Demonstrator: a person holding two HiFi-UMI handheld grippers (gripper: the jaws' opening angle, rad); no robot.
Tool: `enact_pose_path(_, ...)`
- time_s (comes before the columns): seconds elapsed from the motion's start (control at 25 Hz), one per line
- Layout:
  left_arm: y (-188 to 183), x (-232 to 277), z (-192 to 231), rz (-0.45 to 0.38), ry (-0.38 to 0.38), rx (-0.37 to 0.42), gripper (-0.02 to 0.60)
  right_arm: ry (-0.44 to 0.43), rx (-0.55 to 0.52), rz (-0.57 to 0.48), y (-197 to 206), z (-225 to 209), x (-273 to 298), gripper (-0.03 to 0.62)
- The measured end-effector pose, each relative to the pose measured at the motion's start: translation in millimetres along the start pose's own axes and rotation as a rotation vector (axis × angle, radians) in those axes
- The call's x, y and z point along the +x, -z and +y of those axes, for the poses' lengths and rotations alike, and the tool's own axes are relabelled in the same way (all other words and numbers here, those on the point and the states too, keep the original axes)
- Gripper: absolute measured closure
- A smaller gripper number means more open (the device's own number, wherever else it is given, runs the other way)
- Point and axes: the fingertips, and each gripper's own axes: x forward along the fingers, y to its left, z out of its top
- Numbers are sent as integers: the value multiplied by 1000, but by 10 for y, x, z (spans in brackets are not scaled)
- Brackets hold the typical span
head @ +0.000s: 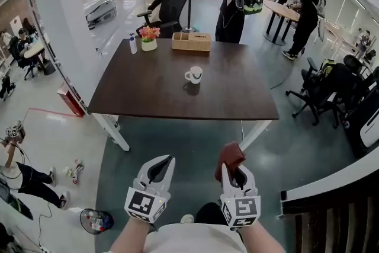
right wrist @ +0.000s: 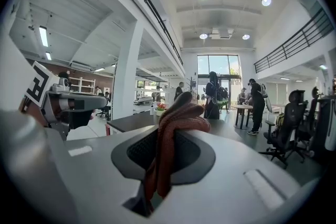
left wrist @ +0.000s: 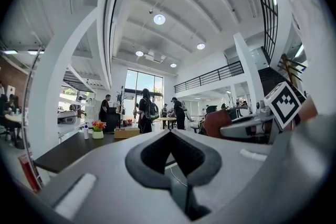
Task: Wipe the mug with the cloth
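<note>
A white mug (head: 193, 74) stands near the middle of the dark brown table (head: 136, 98), well ahead of both grippers. My right gripper (head: 233, 166) is held low in front of the table's near edge, shut on a rust-red cloth (head: 230, 154). That cloth (right wrist: 176, 115) bunches out past the jaw tips in the right gripper view. My left gripper (head: 166, 160) hangs beside it at the left, its jaws closed together with nothing between them. From the left gripper view the table (left wrist: 68, 149) lies far ahead; the mug is not visible there.
At the table's far end sit a wicker tray (head: 191, 41), a pot of flowers (head: 149, 37) and a small bottle (head: 133, 44). Black office chairs (head: 323, 92) stand to the right. Several people stand beyond the table. A stair edge (head: 331, 186) runs at the lower right.
</note>
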Motion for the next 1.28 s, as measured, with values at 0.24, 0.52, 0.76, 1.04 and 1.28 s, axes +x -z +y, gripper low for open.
enact_pose_path(0.24,88,170,201,17,-32,-10,581,-14,2,27,87,-128,290,511)
enact_pose_path(0.52,193,772,546,25,-32,8,581,-47,3,37,174,-443,1070,511)
enact_pose_path(0.76,370,1664,1129,60,-34,-14,581,-52,13,49,96,-905,2148,511)
enact_pose_path(1.04,528,2617,1681,63,-11,-30,581,-101,7,96,73,-1328,3225,511)
enact_pose_path(1.28,626,3133,2010,63,-48,-28,581,-104,-10,124,137,-1624,3973,511)
